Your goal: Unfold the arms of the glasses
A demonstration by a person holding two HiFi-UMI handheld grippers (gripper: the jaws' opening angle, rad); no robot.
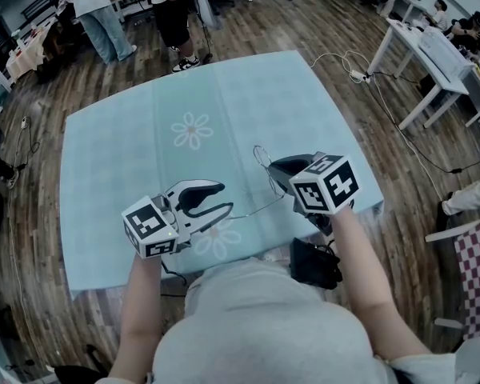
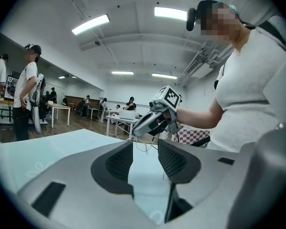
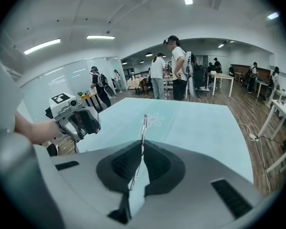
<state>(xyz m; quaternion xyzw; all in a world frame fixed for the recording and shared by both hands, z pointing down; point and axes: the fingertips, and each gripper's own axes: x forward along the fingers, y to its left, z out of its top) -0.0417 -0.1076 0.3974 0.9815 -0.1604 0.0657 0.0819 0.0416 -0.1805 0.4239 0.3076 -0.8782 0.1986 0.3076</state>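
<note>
Thin wire-frame glasses (image 1: 260,208) hang over the near part of the light blue tablecloth (image 1: 128,142). My right gripper (image 1: 272,169) is shut on the frame; in the right gripper view the wire frame (image 3: 143,125) stands upright, pinched between the pads. One thin arm of the glasses trails left toward my left gripper (image 1: 224,198). That gripper is open, and nothing lies between its pads (image 2: 120,163). In the left gripper view the right gripper (image 2: 136,130) sits just ahead with the wire (image 2: 142,147) dangling below it.
A black bag (image 1: 316,262) lies at the table's near edge by my right arm. People stand beyond the far edge (image 1: 172,14). White desks (image 1: 432,54) and floor cables (image 1: 360,74) are to the right. Flower prints (image 1: 192,129) mark the cloth.
</note>
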